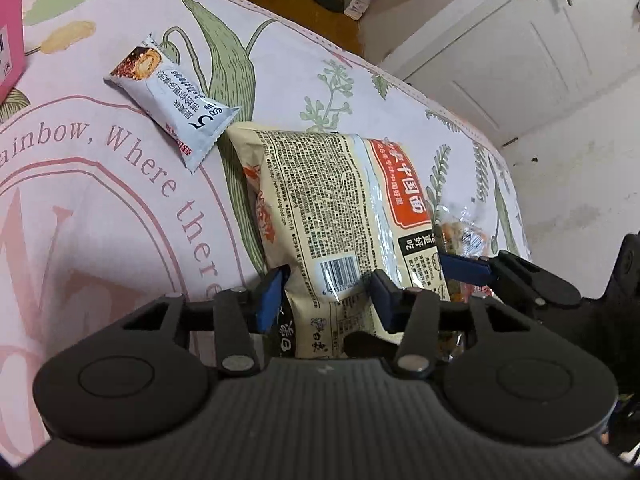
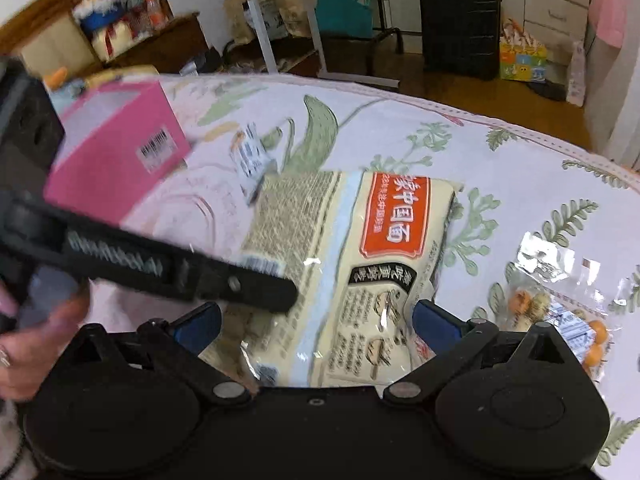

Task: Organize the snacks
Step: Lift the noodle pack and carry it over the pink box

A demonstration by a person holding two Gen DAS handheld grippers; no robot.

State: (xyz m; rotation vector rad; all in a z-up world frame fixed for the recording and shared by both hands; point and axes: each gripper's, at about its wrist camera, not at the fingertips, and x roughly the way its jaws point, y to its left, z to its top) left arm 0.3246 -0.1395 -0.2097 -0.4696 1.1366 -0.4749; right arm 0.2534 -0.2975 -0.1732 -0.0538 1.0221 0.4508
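The left tool [image 1: 326, 300] pinches the near end of a cream instant-noodle packet [image 1: 340, 216], its two blue pads [image 1: 269, 298] pressed against the packet's opposite edges close to the barcode. The packet lies back-side up on a floral bed sheet [image 1: 100, 200] and stretches away ahead of the tool. Ahead and to the left of the tool, just beyond the packet's far corner, rests a small pale-blue snack bar wrapper [image 1: 172, 106]. To the tool's right, touching the packet's side, sits a clear bag of small orange and tan snacks [image 1: 460, 232]. At the far left edge stands a pink box [image 1: 10, 32].

The right tool [image 2: 316, 322] is spread wide over the same packet [image 2: 360, 260], with the packet's near end between its blue pads [image 2: 434, 322]; I cannot tell whether they touch it. The left tool [image 2: 160, 268] crosses in front from the left, held by a hand [image 2: 36, 340]. The pink box [image 2: 116, 148] stands ahead and left of the right tool, the clear snack bag [image 2: 560, 304] just to its right.
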